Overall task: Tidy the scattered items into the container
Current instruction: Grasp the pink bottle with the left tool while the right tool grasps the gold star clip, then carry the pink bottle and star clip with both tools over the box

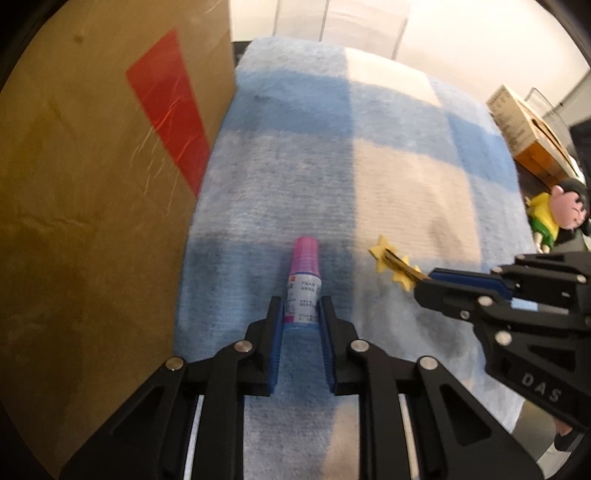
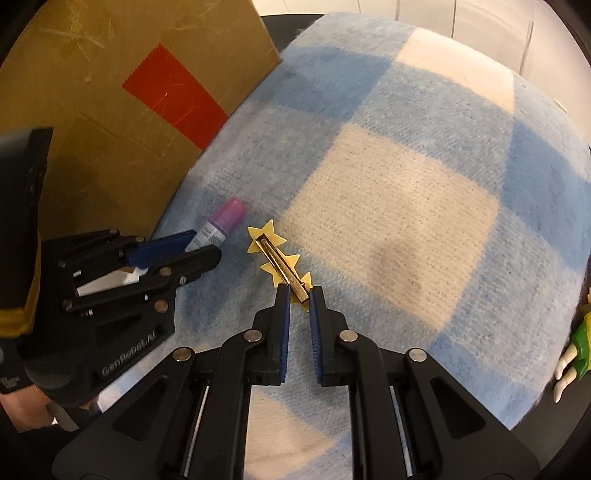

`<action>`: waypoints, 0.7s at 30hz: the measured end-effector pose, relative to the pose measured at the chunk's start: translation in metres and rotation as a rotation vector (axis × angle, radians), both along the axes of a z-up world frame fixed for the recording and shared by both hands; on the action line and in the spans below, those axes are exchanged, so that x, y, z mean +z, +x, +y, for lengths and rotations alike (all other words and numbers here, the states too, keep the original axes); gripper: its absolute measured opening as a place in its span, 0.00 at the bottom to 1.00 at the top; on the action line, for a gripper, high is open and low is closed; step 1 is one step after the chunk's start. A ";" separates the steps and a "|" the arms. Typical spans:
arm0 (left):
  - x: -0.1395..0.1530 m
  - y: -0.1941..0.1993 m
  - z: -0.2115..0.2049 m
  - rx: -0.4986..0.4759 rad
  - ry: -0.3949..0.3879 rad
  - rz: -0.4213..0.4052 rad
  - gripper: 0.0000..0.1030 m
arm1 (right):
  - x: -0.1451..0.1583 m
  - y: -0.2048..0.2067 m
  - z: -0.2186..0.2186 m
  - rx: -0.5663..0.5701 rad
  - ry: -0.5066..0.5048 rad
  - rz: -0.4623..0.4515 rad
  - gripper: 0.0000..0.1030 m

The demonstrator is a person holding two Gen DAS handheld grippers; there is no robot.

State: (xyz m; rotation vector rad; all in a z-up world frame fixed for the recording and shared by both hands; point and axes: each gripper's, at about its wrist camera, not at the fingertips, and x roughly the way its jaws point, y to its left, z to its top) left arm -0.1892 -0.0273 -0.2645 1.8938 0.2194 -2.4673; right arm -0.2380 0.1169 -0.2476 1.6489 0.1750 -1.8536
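A small bottle point(image 1: 303, 280) with a pink cap and a white label lies on the blue-and-white checked blanket point(image 1: 369, 166). My left gripper point(image 1: 300, 304) is shut on its lower body, both blue pads against its sides. To the right, a yellow star hair clip point(image 1: 391, 264) sticks out of my right gripper point(image 1: 423, 282). In the right wrist view the right gripper point(image 2: 299, 293) is shut on the near end of the clip point(image 2: 277, 254), just above the blanket point(image 2: 388, 203). The left gripper point(image 2: 201, 245) holds the bottle point(image 2: 225, 218) at the left.
A tall cardboard box point(image 1: 92, 184) with a red tape patch stands along the blanket's left edge point(image 2: 110, 92). A toy figure point(image 1: 557, 214) in a yellow shirt lies off the blanket's right edge point(image 2: 576, 350). A printed carton point(image 1: 517, 122) and clear plastic walls point(image 1: 351, 26) stand further back.
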 end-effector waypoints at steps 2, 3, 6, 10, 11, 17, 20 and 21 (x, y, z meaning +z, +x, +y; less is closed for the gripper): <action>0.003 0.001 0.005 -0.015 0.001 0.001 0.18 | 0.003 -0.001 0.002 -0.011 -0.002 0.000 0.10; 0.005 0.001 0.008 -0.021 0.003 0.000 0.18 | 0.004 -0.002 0.003 -0.016 -0.003 0.000 0.10; 0.008 -0.002 0.019 -0.031 0.008 -0.003 0.18 | 0.009 -0.004 0.006 -0.031 0.000 0.003 0.10; 0.017 -0.002 0.025 -0.031 0.020 -0.014 0.18 | 0.021 -0.011 0.007 -0.047 0.004 0.010 0.10; 0.019 -0.001 0.026 -0.030 0.025 -0.019 0.18 | 0.020 -0.009 0.005 -0.051 0.002 0.012 0.10; 0.042 0.005 0.039 -0.052 0.037 -0.005 0.18 | 0.031 0.001 0.012 -0.100 -0.003 0.037 0.10; 0.054 0.009 0.041 -0.060 0.043 0.007 0.18 | 0.042 0.005 0.021 -0.129 0.000 0.048 0.10; 0.058 0.009 0.042 -0.062 0.046 0.011 0.18 | 0.045 0.007 0.024 -0.137 0.001 0.052 0.10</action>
